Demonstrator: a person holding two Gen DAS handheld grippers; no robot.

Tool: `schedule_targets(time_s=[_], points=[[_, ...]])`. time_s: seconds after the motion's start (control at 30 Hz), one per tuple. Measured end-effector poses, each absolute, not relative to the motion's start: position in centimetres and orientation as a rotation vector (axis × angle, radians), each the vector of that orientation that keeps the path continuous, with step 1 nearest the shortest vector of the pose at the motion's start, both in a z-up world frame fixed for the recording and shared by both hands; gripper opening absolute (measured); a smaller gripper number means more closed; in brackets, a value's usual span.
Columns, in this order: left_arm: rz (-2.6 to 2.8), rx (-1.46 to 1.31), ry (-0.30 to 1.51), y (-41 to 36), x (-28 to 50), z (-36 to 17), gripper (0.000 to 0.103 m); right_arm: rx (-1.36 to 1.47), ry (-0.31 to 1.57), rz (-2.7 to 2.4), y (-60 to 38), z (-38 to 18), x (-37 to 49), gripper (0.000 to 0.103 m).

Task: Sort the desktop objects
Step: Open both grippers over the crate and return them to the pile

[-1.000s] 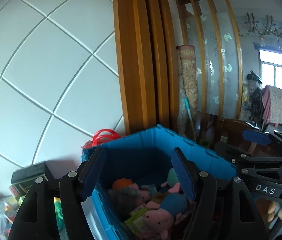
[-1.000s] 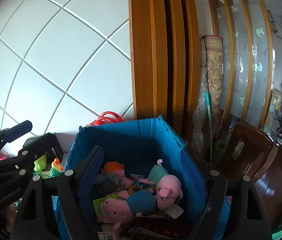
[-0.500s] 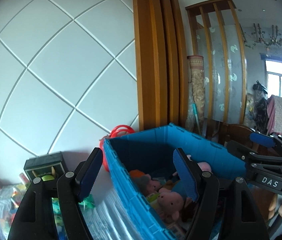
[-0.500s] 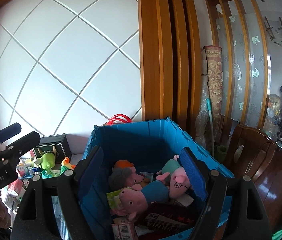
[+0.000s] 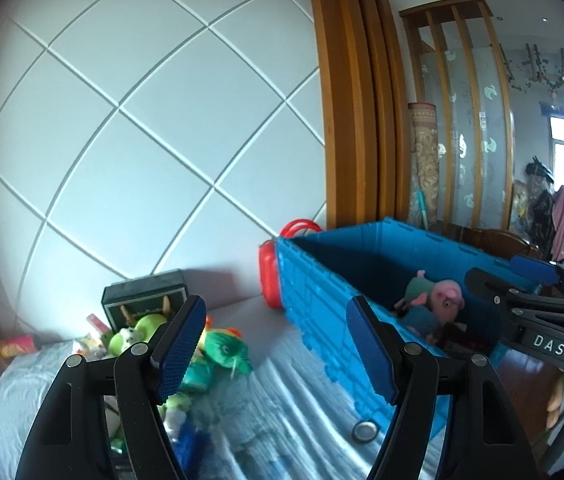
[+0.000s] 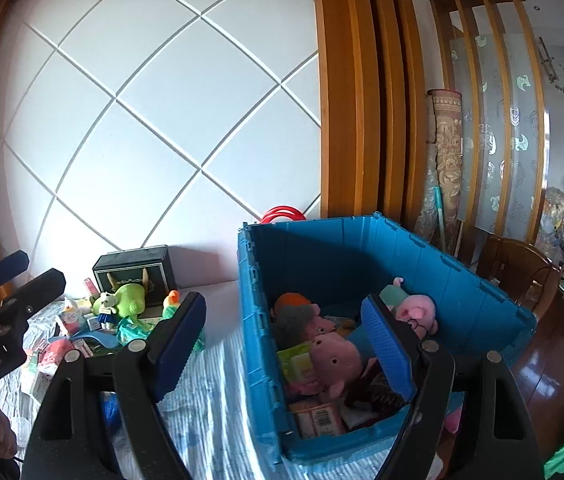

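Observation:
A blue plastic crate point(image 6: 434, 276) stands on the striped cloth, holding pink pig plush toys point(image 6: 336, 360) and small boxes; it also shows in the left wrist view point(image 5: 322, 308). A pile of small toys point(image 6: 117, 304), with green plush figures point(image 5: 223, 350), lies left of the crate. My left gripper point(image 5: 275, 346) is open and empty, above the cloth between the pile and the crate. My right gripper point(image 6: 286, 344) is open and empty, over the crate's left wall. Each gripper shows at the edge of the other's view.
A dark box point(image 6: 133, 270) stands against the white panelled wall behind the toys. A red container point(image 5: 269, 280) sits behind the crate's far corner. A wooden door frame point(image 6: 358, 92), a rolled mat and a wooden chair point(image 6: 522, 264) are to the right.
Both grippers have drawn back and swung left from over the crate. The toy pile and striped cloth have come into view. Both stay open and empty.

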State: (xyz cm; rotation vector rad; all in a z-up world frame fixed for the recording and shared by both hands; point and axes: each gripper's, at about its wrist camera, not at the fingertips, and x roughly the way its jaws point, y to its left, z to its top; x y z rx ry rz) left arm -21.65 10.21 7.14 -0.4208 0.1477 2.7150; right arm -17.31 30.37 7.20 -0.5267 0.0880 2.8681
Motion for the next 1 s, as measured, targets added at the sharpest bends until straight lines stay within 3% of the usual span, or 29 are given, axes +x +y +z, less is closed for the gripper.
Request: schedule_targets(time_s=[0.43, 1.0], points=[[2.882, -0.499, 0.18, -4.1, -19.7, 4.0, 0.073, -0.65, 0.085, 2.969, 15.8, 3.5, -17.6, 0.08], [3.04, -0.665, 0.164, -11.6, -19.9, -2.3, 0.073, -0.813, -0.042, 3.038, 9.2, -1.6, -19.0, 0.08]])
